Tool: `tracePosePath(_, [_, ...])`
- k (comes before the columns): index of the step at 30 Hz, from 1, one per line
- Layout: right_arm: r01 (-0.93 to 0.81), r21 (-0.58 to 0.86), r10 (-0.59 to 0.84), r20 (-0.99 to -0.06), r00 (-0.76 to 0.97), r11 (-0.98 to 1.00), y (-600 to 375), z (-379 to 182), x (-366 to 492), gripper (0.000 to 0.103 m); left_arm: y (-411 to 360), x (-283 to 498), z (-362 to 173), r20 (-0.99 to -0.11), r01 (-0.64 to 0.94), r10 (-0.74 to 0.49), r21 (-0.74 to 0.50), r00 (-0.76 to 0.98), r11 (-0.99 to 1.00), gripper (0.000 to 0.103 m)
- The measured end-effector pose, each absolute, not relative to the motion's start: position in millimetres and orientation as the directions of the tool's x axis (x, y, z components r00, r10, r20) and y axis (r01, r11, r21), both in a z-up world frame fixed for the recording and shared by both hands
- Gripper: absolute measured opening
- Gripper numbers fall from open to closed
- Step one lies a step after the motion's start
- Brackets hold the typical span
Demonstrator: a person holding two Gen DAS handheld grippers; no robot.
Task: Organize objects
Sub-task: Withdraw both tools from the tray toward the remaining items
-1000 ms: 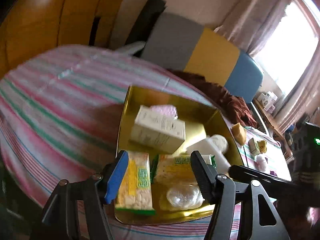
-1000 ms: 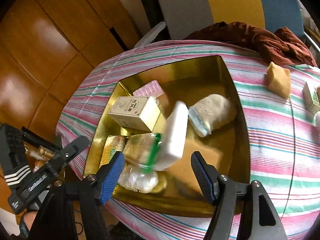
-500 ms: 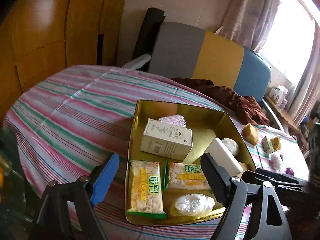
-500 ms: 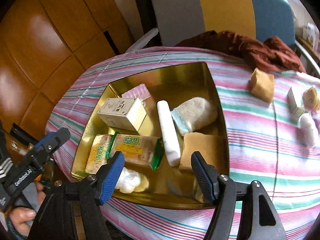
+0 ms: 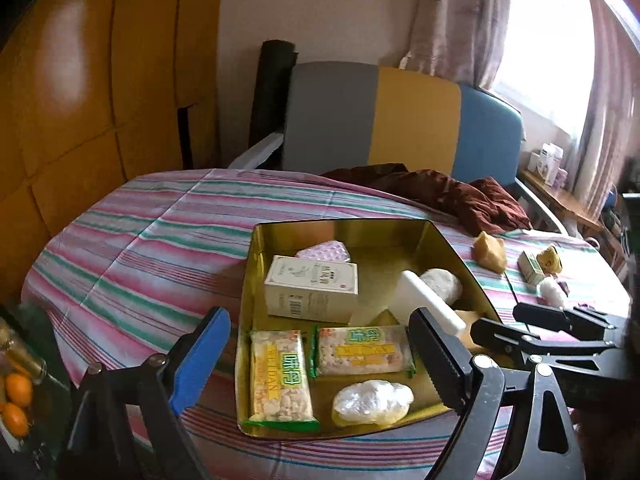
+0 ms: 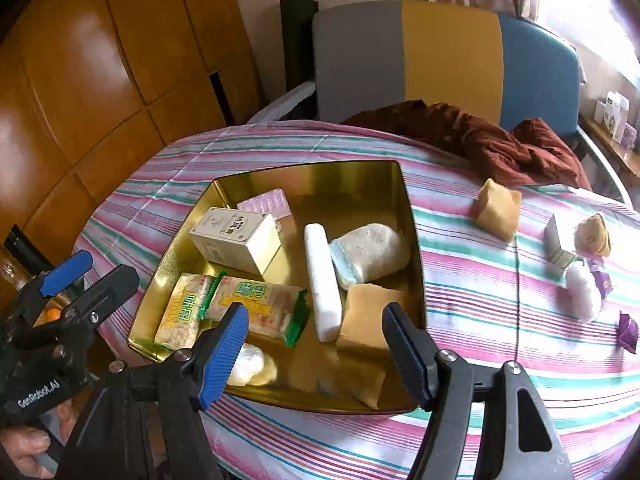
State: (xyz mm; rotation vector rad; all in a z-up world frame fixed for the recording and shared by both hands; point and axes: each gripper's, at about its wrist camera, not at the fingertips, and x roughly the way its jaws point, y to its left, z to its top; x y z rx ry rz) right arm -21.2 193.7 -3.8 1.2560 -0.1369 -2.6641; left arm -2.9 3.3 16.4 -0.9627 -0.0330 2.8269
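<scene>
Table [image 6: 460,424]: round, under a cloth striped pink, green and white; it bears everything below.
Tin [image 6: 404,208]: gold, square, open-topped, on the near part of the table; most of the things lie inside it.
Left gripper [image 5: 316,356]: fingers spread wide, nothing between them, raised over the tin's near edge; through the gap show the two snack packs. In the right view it stands off the tin's left corner, clear of the tin.
Right gripper [image 6: 314,340]: fingers wide apart and empty, held above the tin's near side, touching nothing; between them show the near end of the bar and the tan sponge.
Brown cloth [image 6: 500,140]: crumpled at the table's far edge, by the chair back.
White box [image 6: 236,238]: in the tin's left half, a pink blister sheet [image 6: 266,202] behind it.
Snack packs: one [image 5: 280,376] along the tin's left wall, one [image 5: 362,350] crosswise just beside it; in the right view their ends overlap.
White bar [image 6: 322,280]: lies lengthwise in mid-tin, touching the sock.
Sock [image 6: 372,256]: white with a blue cuff, in the tin's right half.
Tan sponge [image 6: 366,316]: in the tin, near right, against the bar.
Plastic wad [image 5: 372,400]: clear, crinkled, at the tin's near edge.
Yellow block [image 6: 498,208]: on the cloth, right of the tin, apart from it.
Small items: a small box [image 6: 558,242], a white bundle [image 6: 582,292] and purple wrappers [image 6: 626,332] farther right, well apart from the tin.
</scene>
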Motion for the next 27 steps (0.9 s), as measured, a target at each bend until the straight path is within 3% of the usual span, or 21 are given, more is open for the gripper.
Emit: tracePosePath(27, [-0.253, 0.214, -0.033, -0.820, -0.571, -0.943, 359, -31, 4, 0.071, 110, -2, 17, -0.637, -0.429, 0.326, 0.007, -0.699, -0.903, 0.092])
